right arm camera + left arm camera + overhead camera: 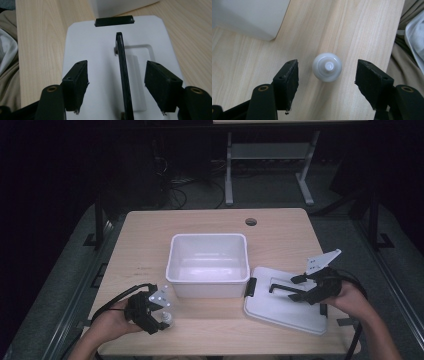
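We've got the left tool (327, 82) apart w/ a small white bottle (327, 67) between, untouched; right tool (122, 85) apart astride the lid's (87, 55) handle (123, 75).

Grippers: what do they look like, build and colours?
Both match. The left gripper and right gripper have black bodies, each topped by a grey three-cornered plate with small holes. A black cable trails back from each. In the gripper views the two jaws are black, with brass-coloured pivot screws and blocky black pads fraying at the edges. Forearms are bare, no sleeves.
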`<state>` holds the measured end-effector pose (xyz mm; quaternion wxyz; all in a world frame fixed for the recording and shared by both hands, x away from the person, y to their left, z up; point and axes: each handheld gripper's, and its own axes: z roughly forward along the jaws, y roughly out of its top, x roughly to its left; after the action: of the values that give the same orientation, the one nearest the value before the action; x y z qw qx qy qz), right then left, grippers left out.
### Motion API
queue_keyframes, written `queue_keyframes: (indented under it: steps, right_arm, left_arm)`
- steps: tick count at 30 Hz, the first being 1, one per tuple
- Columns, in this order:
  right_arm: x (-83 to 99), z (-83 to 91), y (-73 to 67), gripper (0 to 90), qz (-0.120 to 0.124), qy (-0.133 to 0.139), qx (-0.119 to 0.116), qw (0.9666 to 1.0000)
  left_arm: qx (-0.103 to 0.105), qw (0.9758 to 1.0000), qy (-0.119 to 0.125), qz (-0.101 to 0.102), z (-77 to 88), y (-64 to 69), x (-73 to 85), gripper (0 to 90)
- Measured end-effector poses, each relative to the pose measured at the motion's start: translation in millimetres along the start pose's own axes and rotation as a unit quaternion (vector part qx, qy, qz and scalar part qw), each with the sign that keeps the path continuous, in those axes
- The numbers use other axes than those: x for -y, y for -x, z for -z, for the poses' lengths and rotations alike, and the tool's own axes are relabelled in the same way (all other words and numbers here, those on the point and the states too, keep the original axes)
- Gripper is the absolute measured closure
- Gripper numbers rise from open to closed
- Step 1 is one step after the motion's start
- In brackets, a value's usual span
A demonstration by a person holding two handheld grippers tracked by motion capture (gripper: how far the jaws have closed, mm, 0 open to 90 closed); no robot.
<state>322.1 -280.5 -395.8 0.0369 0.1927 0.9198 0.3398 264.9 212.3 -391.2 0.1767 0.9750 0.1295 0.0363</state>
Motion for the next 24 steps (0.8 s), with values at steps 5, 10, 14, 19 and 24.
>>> queue_keyframes:
  steps: [5,10,14,19,24]
  right_arm:
    - [1.9,-1.0,-0.5,34.7,-0.004,0.0,-0.001,1.0]
    - [1.5,-1.3,-0.8,34.5,-0.006,0.0,-0.001,1.0]
    - [1.9,-1.2,-0.4,34.4,-0.005,-0.001,0.0,1.0]
    - [2.3,-0.1,-0.3,34.4,-0.004,0.0,0.001,1.0]
    - [2.1,1.1,-0.6,34.3,-0.005,0.001,0.001,1.0]
  left_arm:
    - [0.001,0.9999,-0.014,-0.002,-5.4,-1.1,-2.9,37.8]
    - [0.003,0.9997,-0.023,-0.002,-8.7,-2.6,-5.0,40.0]
    - [0.003,0.9995,-0.03,-0.003,-11.7,-3.0,-6.9,42.1]
    - [0.007,0.9992,-0.039,-0.005,-15.1,-3.5,-8.5,45.3]
    - [0.008,0.9989,-0.046,-0.006,-16.8,-4.6,-8.8,47.2]
